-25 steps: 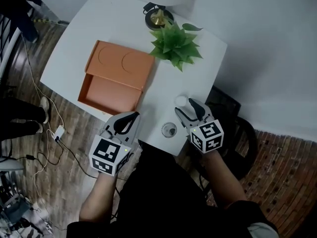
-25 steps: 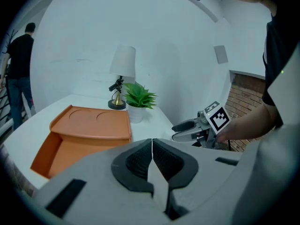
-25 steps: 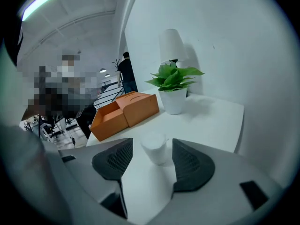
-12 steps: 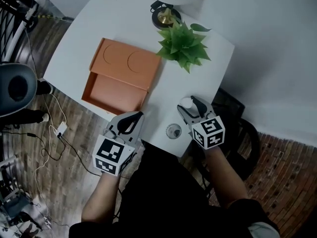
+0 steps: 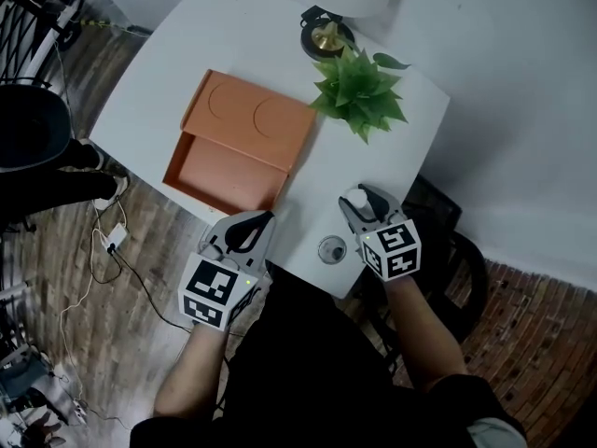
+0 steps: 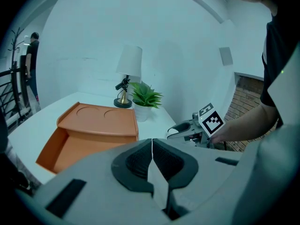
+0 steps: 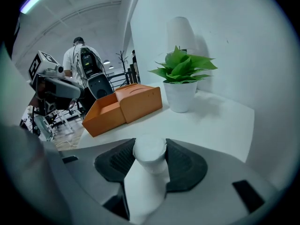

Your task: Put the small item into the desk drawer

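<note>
At the white table's (image 5: 177, 73) near edge, the right gripper (image 5: 360, 200) had just been closing its jaws and pinched a small white cylinder (image 7: 150, 150). The left gripper (image 6: 152, 149) sat clenched and empty before the open orange drawer (image 5: 229, 171).

Right gripper (image 5: 361, 201) jaws closing; small white item (image 7: 150, 151), earlier just ahead of them, now sits between the pads, touching both.

Orange on white, with one spot of green.
Your orange drawer box (image 5: 244, 143) stands out against the plain white table (image 5: 177, 82). Past its far right corner you see a green plant (image 5: 359, 91) in a white pot (image 7: 182, 96), to its right the white small item (image 7: 150, 150), and left of it the brown plank-patterned floor (image 5: 103, 315).
</note>
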`<state>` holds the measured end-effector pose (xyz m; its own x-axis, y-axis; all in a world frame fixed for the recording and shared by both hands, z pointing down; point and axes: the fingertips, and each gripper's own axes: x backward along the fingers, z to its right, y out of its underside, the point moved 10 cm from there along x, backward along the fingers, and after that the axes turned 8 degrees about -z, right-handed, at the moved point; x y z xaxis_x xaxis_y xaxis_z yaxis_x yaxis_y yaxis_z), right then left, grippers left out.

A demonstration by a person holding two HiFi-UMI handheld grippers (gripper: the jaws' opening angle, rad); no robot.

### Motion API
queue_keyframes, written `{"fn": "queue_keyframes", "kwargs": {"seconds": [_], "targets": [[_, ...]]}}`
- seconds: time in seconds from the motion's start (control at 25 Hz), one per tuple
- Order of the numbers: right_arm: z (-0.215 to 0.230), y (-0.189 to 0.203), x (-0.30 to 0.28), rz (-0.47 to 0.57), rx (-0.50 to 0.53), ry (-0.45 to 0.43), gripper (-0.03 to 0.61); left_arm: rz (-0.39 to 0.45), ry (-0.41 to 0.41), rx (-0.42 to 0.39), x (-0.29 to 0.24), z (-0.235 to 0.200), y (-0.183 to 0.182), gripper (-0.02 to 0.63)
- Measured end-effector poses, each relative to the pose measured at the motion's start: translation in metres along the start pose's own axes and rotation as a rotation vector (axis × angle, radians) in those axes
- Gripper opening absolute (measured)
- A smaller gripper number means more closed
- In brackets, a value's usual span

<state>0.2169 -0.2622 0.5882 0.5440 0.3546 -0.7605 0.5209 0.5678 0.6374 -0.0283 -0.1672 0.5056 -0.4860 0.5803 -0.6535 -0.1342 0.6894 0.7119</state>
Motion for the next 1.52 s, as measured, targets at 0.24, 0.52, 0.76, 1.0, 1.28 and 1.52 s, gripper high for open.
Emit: {"fn": "queue_keyframes", "kwargs": {"seconds": [0.24, 0.52, 0.76, 1.0, 1.28, 1.52], "targets": [[0.000, 0.000, 0.000, -0.004, 0.008, 0.003, 0.186, 0.010, -0.014, 0.007, 0.007, -0.001, 0.000, 0.014], [-0.003, -0.006, 0.007, 0.016, 0.020, -0.006, 0.172, 0.025, -0.033, 0.001, 0.014, 0.000, -0.005, 0.014], [-0.003, -0.016, 0.017, 0.045, 0.032, -0.028, 0.166, 0.040, -0.046, -0.002, 0.019, 0.007, -0.010, 0.014], [-0.012, -0.029, 0.032, 0.069, 0.062, -0.055, 0.167, 0.070, -0.083, 0.001, 0.035, 0.016, -0.019, 0.014], [-0.035, -0.040, 0.045, 0.110, 0.113, -0.121, 0.167, 0.099, -0.180, -0.009, 0.063, 0.019, -0.024, 0.014], [-0.043, -0.054, 0.047, 0.133, 0.085, -0.144, 0.167, 0.121, -0.216, -0.012, 0.085, 0.005, -0.025, 0.014]]}}
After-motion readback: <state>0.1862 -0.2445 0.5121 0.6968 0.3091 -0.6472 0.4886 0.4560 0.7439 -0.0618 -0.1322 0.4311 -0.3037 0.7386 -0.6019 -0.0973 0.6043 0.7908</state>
